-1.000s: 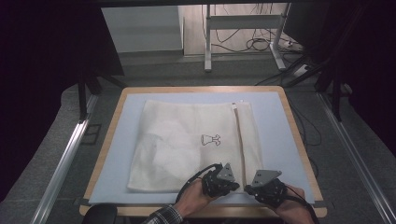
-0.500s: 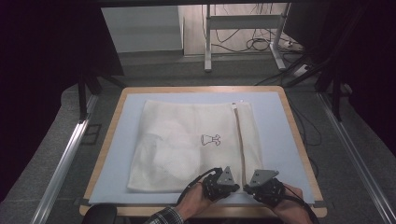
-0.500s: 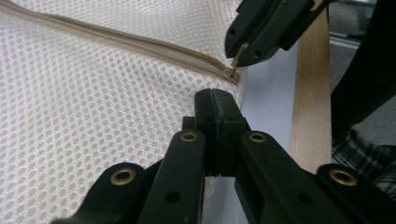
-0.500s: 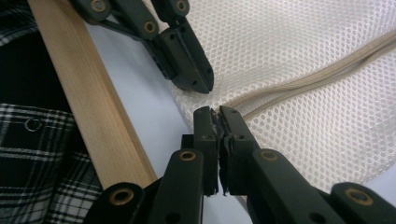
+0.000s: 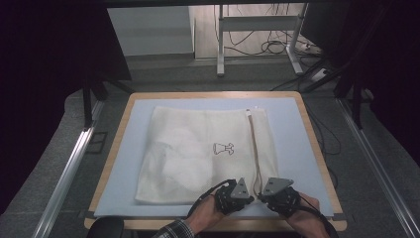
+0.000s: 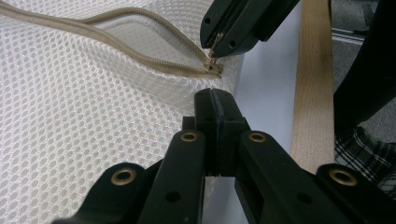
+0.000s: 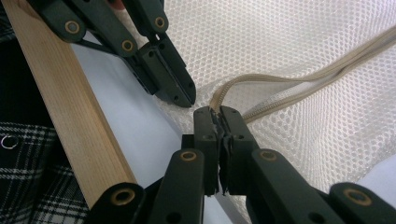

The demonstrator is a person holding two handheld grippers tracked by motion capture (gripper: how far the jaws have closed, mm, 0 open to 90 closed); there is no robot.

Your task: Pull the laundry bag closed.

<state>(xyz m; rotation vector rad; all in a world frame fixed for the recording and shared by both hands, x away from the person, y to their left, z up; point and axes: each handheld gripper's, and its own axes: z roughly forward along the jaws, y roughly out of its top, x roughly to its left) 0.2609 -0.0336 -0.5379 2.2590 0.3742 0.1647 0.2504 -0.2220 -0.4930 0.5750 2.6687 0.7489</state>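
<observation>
A white mesh laundry bag [image 5: 198, 148] lies flat on a pale blue mat [image 5: 292, 129], with a beige zipper [image 5: 253, 144] running down its right side. Both grippers meet at the zipper's near end. My right gripper [image 5: 261, 194] [image 7: 217, 114] is shut on the zipper pull [image 6: 215, 49], just above the slider [image 6: 214, 68]. My left gripper [image 5: 249, 198] [image 6: 215, 100] is shut on the bag's mesh corner right beside the slider; it also appears at the upper left of the right gripper view [image 7: 184, 98]. The zipper is parted a little behind the slider [image 7: 224, 95].
The mat lies on a wooden table whose rim [image 5: 317, 148] runs close to both hands [image 7: 70, 107]. A small printed mark [image 5: 224, 148] sits mid-bag. Metal rails [image 5: 69, 168] flank the table; a desk frame and cables [image 5: 267, 47] stand beyond.
</observation>
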